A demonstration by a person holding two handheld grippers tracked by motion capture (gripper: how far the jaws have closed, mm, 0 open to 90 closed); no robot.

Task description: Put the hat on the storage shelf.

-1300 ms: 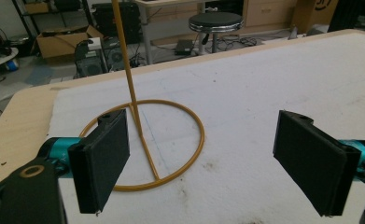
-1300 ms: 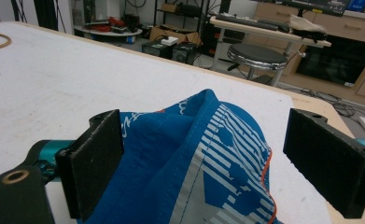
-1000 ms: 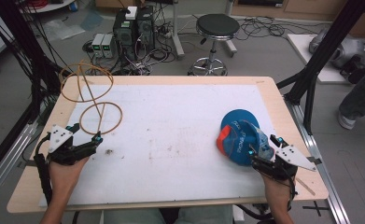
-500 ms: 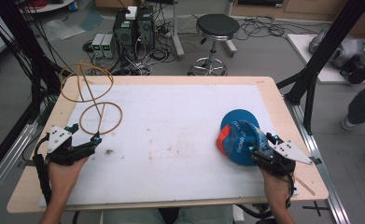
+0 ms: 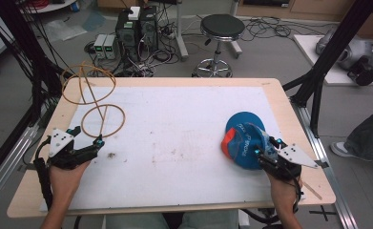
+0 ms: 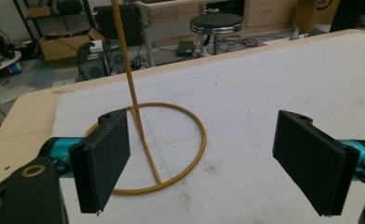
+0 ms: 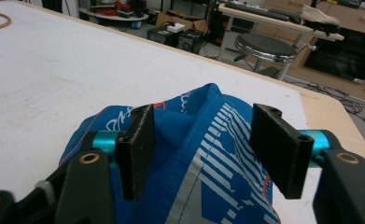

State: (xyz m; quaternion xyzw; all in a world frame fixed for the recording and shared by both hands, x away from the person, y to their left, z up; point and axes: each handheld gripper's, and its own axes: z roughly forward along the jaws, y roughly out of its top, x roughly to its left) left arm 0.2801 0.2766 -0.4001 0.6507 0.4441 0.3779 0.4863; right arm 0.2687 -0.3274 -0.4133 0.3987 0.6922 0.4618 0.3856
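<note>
Right gripper (image 5: 265,147) fingers closing around the blue cap (image 5: 243,138) at the table's (image 5: 174,124) near right, not pinching yet. Soft, light fabric; grab that raised fold. Left gripper (image 5: 86,141) spread wide.

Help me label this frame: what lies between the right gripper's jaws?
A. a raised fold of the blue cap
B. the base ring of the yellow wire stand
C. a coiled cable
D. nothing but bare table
A: in the right gripper view, the right gripper straddles a raised fold of the blue cap.
</note>
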